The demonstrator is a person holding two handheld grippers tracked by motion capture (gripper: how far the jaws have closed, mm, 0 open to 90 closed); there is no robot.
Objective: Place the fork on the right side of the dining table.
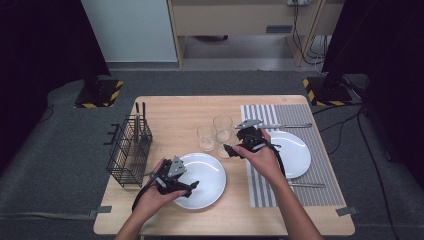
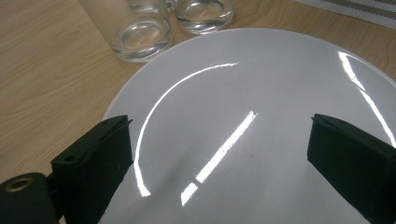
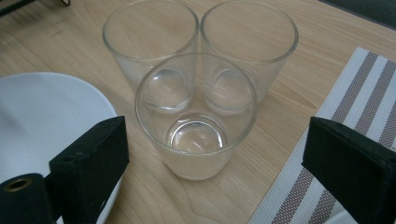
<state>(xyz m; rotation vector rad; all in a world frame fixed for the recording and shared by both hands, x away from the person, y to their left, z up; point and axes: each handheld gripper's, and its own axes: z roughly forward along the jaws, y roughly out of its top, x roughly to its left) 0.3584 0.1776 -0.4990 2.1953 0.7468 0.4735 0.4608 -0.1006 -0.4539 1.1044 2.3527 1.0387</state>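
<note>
The left gripper (image 1: pixel 192 186) hovered over the near plate (image 2: pixel 261 84), jaws spread wide, touching nothing; the plate's rim lay just beside two glasses. The right gripper (image 1: pixel 230 149) pointed at the nearest glass (image 3: pixel 196 116), jaws spread to either side of it with clear wood between each jaw and the glass wall. That glass stood on the table (image 1: pixel 170 107), close against two more glasses (image 3: pixel 149 42) behind it, between the plate's edge and the striped mat (image 3: pixel 355 93). The wire basket (image 1: pixel 130 150) stood well apart at the table's left edge.
</note>
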